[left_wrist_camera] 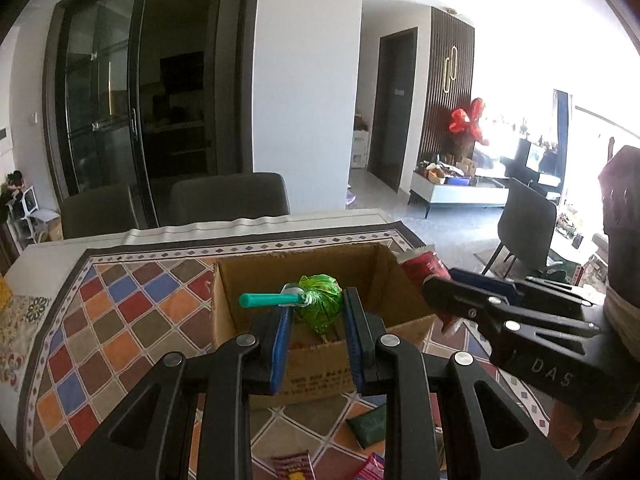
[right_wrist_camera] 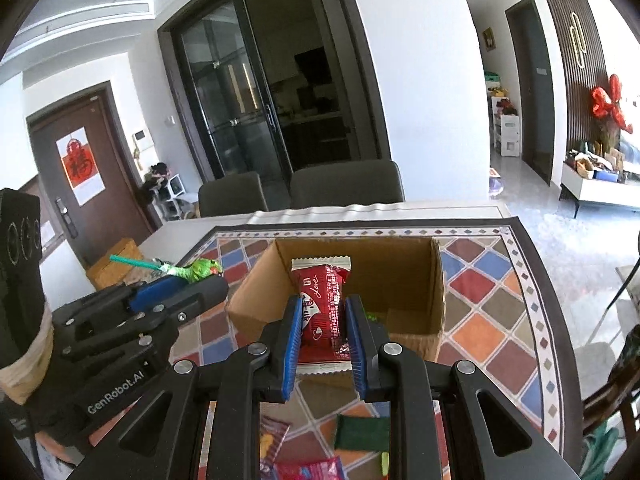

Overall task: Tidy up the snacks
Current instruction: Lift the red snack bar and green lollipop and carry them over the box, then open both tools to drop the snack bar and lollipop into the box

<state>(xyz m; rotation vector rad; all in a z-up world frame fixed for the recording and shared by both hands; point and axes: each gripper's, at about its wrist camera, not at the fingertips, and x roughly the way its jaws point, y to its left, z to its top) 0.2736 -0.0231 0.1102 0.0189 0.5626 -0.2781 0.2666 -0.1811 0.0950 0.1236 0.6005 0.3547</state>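
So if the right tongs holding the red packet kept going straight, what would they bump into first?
Probably the open brown cardboard box: the right tongs point down into it with the red snack packet, though depth is unclear.

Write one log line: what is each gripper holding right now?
left gripper: shut on green lollipop | right gripper: shut on red snack packet | both near open cardboard box

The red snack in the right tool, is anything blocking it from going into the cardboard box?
Nothing visible does. The right tool holds the red snack in front of the cardboard box, whose top is open. The left tool, holding a green lollipop, is off to the side.
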